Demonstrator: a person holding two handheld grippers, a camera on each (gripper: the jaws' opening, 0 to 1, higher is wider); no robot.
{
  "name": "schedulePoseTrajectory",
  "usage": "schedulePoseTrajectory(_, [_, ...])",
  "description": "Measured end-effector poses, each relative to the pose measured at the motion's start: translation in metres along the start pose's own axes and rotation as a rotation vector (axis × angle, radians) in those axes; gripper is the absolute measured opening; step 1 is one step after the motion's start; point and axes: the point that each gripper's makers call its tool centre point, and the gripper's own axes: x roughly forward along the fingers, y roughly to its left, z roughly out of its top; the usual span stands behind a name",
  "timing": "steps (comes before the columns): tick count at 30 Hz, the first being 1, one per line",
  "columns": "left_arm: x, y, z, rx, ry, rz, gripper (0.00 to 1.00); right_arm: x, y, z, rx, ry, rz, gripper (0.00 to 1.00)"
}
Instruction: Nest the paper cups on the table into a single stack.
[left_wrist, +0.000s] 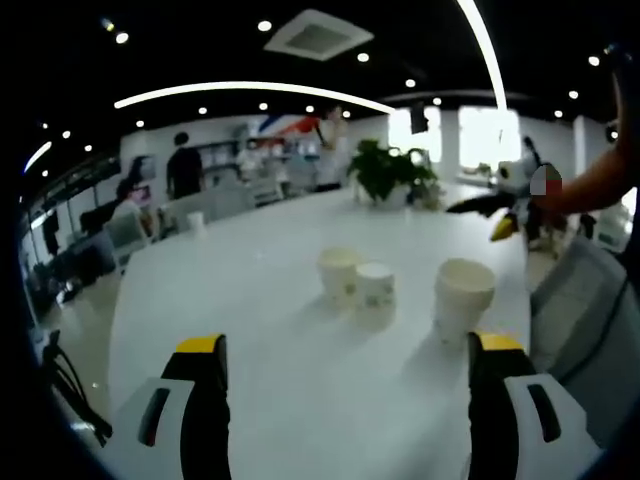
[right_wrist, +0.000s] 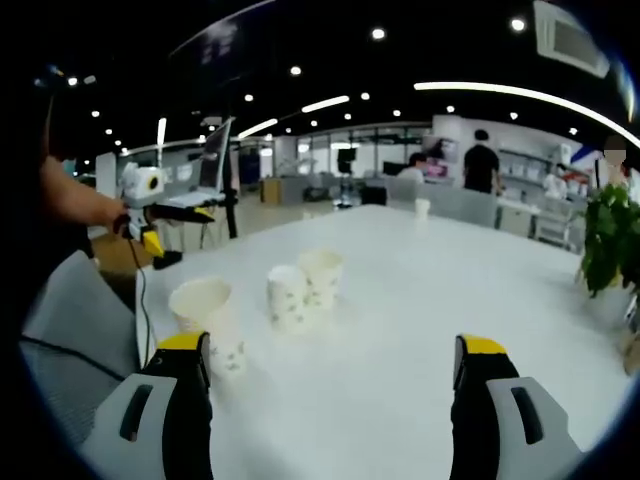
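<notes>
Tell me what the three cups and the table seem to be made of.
The three cups look like thin matte paper, off-white, two with a faint printed pattern; the task wording agrees. The table shows a smooth white semi-gloss top with soft reflections, likely laminate or painted board, though the look leaves that open.

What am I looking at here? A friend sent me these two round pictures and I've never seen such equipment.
A person holds a handheld gripper in each hand; each carries a fisheye camera looking forward between its own two fingers. In the left gripper view, the left gripper shows black, yellow-tipped fingers, spread open and empty. The right gripper in its own view is open and empty too. Ahead, on a large white table, stand three white paper cups: two touching, one apart, not yet stacked. A green potted plant sits farther back. Another person nearby holds a similar gripper.
</notes>
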Motion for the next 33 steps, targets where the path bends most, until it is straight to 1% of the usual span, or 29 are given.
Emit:
schedulePoseTrajectory(6, [0.007,0.004,-0.005,-0.007,0.011,0.002,0.98,0.007,-0.001,0.0,0.006,-0.004,0.006,1.0])
schedulePoseTrajectory(8, [0.013,0.005,-0.006,-0.002,0.02,0.004,0.97,0.009,-0.001,0.0,0.008,-0.007,0.007,1.0])
schedulePoseTrajectory(12, [0.026,0.006,-0.002,0.013,0.011,-0.01,0.94,0.009,-0.002,-0.002,0.016,-0.005,0.007,1.0])
schedulePoseTrajectory(15, [0.038,0.005,-0.001,0.015,0.002,-0.024,0.91,0.006,-0.003,-0.003,0.02,0.0,0.002,1.0])
schedulePoseTrajectory(18, [0.052,0.002,-0.006,0.009,0.009,-0.051,0.9,0.002,-0.007,-0.008,0.029,0.01,-0.006,1.0])
schedulePoseTrajectory(24, [0.072,-0.002,-0.007,0.01,0.012,-0.087,0.9,-0.005,-0.011,-0.012,0.042,0.014,-0.028,1.0])
schedulePoseTrajectory(29, [0.09,-0.007,-0.006,0.032,0.008,-0.127,0.85,-0.009,-0.01,-0.016,0.05,0.02,-0.034,1.0])
schedulePoseTrajectory(33, [0.104,-0.012,-0.002,0.031,-0.006,-0.154,0.81,-0.012,-0.011,-0.019,0.057,0.02,-0.047,1.0])
